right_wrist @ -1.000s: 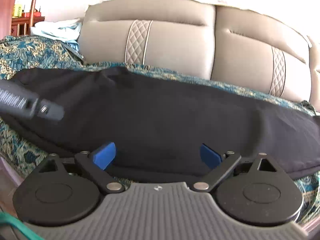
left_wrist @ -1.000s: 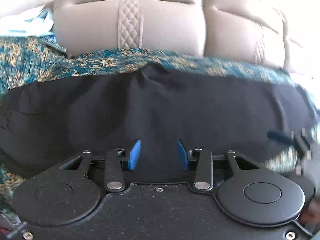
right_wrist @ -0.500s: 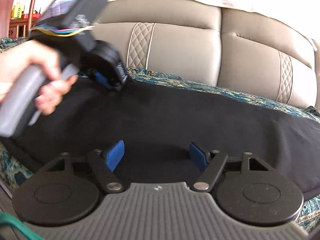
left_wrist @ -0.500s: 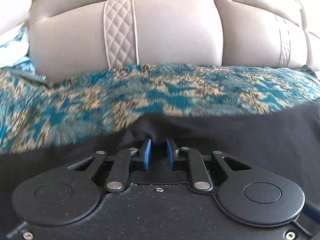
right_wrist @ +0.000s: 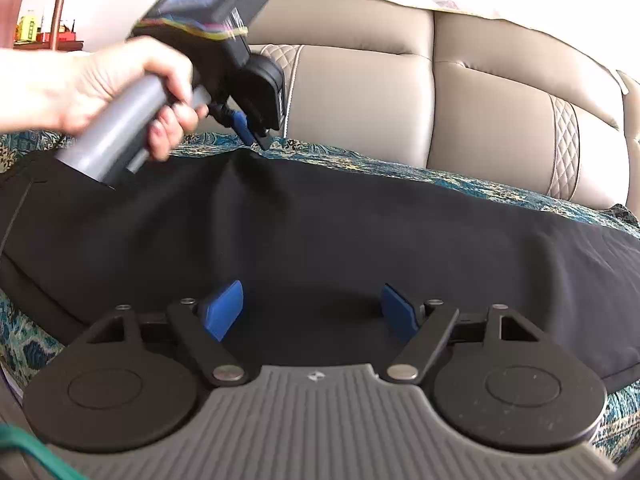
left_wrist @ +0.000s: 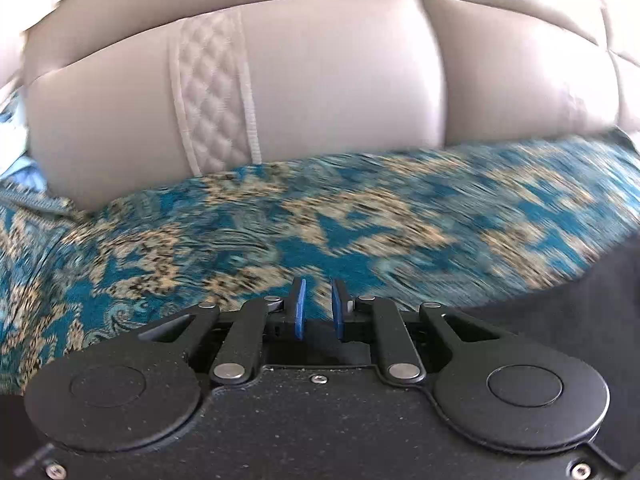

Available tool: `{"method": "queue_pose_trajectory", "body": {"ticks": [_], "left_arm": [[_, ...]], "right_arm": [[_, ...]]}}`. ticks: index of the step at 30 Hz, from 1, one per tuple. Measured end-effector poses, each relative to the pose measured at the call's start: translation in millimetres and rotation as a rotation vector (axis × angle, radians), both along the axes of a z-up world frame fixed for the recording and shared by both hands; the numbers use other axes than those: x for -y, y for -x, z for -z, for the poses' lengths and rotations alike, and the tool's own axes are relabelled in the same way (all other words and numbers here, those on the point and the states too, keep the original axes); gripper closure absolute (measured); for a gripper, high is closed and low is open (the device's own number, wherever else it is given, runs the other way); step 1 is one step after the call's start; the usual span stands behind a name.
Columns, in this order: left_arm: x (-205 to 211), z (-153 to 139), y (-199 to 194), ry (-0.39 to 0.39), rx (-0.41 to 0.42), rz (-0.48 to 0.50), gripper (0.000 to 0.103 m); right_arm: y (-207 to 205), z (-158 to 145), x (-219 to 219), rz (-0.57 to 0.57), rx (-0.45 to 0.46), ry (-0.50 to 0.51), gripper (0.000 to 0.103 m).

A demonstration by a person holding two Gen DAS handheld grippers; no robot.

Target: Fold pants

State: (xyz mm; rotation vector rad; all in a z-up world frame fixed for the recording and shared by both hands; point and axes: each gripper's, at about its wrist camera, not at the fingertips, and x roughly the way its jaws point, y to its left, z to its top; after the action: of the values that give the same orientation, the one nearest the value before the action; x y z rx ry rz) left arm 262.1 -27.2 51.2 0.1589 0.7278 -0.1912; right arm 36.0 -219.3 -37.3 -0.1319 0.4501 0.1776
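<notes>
My left claw (left_wrist: 317,307) has its blue pads drawn narrow with a slim gap between them, and in its own view I see only patterned cover through that gap, so I cannot tell whether any cloth is pinched; from the right wrist view, the left claw (right_wrist: 250,133) sits in the upper left of the frame at the far edge of the pants (right_wrist: 320,248), tips touching or just above a small raised peak in the fabric. My right claw (right_wrist: 312,312) is spread wide, holding nothing, low at the near edge of the pants in the bottom centre of the frame. The pants lie flat on the sofa's teal and gold cover (left_wrist: 280,220), long axis running from left to right across the frame, in front of the beige backrest (right_wrist: 400,92). I judge the fold turns on that far edge: it lies beyond my right claw and directly under my left, so the left is the nearer one to bring it over.
</notes>
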Motion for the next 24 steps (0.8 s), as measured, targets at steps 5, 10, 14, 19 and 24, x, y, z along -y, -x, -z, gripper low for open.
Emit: {"method": "queue_pose_trajectory", "body": {"ticks": [5, 10, 14, 19, 24], "left_arm": [[23, -3, 37, -0.044, 0.017, 0.148, 0.088], [44, 12, 52, -0.067, -0.044, 0.232, 0.087], [42, 16, 73, -0.043, -0.061, 0.249, 0.087], [26, 21, 127, 0.006, -0.084, 0.29, 0.087], [15, 36, 184, 0.034, -0.046, 0.304, 0.087]], "right_arm": [[2, 0, 1, 0.017, -0.001, -0.014, 0.019], [6, -9, 22, 0.094, 0.042, -0.071, 0.019], [-7, -29, 56, 0.206, 0.11, -0.108, 0.016], [-50, -54, 99, 0.199, 0.037, -0.192, 0.016], [-108, -75, 92, -0.014, -0.076, -0.234, 0.033]]}}
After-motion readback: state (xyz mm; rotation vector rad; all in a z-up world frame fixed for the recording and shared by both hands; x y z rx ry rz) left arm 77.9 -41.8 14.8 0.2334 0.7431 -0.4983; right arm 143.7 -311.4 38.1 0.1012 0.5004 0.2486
